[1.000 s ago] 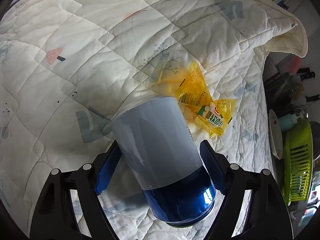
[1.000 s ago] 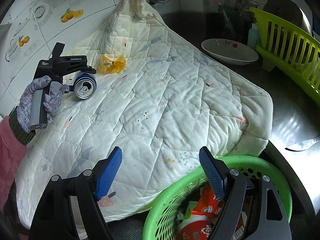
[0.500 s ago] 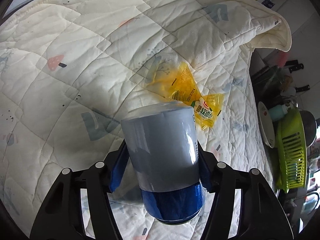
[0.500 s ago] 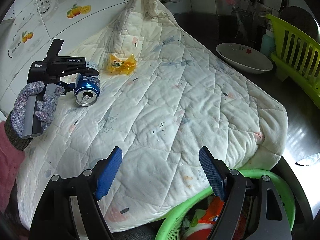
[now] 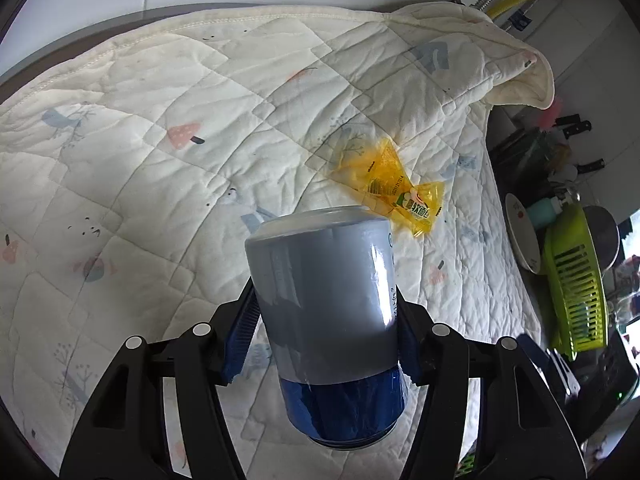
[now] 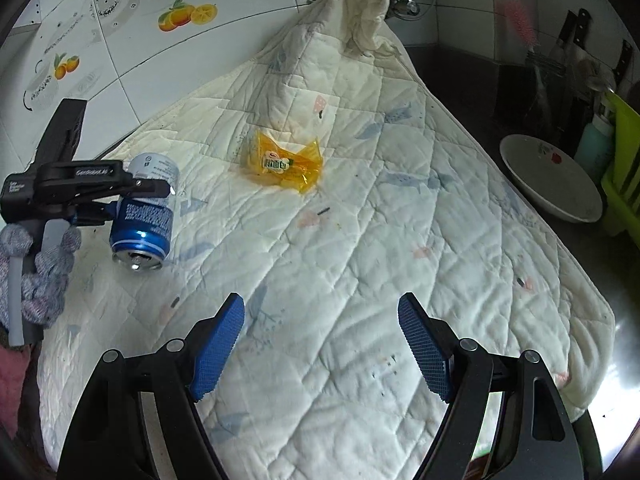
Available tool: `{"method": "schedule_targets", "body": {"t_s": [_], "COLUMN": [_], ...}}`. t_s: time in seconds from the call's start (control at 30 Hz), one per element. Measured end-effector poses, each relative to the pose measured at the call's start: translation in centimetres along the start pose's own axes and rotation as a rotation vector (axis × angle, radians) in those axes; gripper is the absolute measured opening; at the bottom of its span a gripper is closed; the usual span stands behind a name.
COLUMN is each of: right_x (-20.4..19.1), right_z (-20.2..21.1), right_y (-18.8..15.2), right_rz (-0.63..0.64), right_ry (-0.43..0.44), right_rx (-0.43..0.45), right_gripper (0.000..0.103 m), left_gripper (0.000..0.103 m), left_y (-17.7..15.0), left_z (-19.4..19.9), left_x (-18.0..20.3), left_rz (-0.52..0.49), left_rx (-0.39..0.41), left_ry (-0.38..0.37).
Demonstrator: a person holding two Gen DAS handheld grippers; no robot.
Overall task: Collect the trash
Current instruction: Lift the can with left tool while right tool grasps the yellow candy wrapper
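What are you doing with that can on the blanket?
A person is picking up trash with a gripper in each hand. The left gripper is shut on a blue and grey drink can, holding it above the quilted blanket. A yellow snack wrapper lies on the blanket, not yet picked up. The right gripper is open and holds nothing.

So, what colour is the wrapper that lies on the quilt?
The wrapper is translucent yellow-orange with a small green and white label; the left wrist view shows it best.
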State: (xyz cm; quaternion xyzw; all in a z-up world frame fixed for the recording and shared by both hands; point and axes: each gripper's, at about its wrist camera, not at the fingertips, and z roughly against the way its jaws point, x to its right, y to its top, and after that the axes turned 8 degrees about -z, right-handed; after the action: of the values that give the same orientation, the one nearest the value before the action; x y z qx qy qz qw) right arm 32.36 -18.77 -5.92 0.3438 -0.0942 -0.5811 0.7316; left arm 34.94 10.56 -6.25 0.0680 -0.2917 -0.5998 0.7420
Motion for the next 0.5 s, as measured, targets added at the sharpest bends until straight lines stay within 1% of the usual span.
{"method": "schedule_targets", "body": {"t_s": [0.13,0.37,0.5], "right_x": [-2.2,-6.6,-8.6], "right_z": [-2.7,-8.1,-11.1], "right_y": [2.8,7.0,9.0], "right_rz": [0.068,0.174,0.211], "right_ry": [0.007,0.001,-0.010], "right_rx": [-0.002,-0.012,-0.014], "right_gripper": [0.076,0.076,0.073], "left_gripper": [0.059,0.059,0.059], "left_y": [-0.3,-0.9,-1.2], "left_z": [1.2,2.7,3.1], "left_x": [-1.1,-3.3,-4.4], "left_rz": [-0.011,0.002,0.013], "left_rx": [0.007,0.024,0.025], "left_ry": [0.007,0.001,0.004]}}
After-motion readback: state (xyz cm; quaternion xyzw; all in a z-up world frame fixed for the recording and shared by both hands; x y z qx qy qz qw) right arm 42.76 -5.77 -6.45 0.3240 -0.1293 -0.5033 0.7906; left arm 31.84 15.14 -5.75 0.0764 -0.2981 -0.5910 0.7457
